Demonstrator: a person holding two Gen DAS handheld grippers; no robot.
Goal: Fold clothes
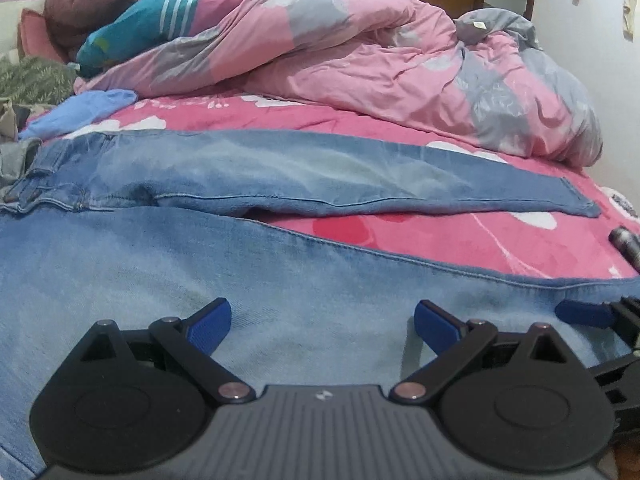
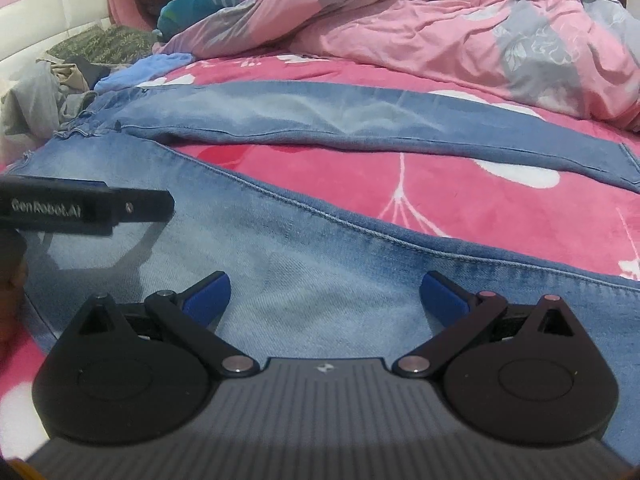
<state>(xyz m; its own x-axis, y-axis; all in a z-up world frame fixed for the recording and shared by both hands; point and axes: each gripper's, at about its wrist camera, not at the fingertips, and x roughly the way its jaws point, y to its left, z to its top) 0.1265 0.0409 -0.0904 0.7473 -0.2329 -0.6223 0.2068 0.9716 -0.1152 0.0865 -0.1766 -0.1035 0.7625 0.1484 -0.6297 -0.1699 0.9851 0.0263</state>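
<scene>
Light blue jeans (image 1: 248, 176) lie spread on the pink floral bed, legs apart in a V; the far leg runs to the right, the near leg (image 1: 200, 280) passes under both grippers. My left gripper (image 1: 322, 322) hovers open just over the near leg, nothing between its blue pads. The same jeans (image 2: 320, 120) show in the right wrist view, where my right gripper (image 2: 326, 296) is also open above the near leg (image 2: 280, 248). The left gripper's black body (image 2: 84, 210) sticks in from the left, and the right gripper's blue finger (image 1: 580, 314) shows at the right edge.
A crumpled pink and grey duvet (image 1: 360, 60) fills the back of the bed. A blue garment (image 1: 80, 114) and other clothes lie at the left by the waistband. A person in a maroon top (image 1: 88, 4) sits at the far left. A dark cylinder (image 1: 626, 242) rests at the right.
</scene>
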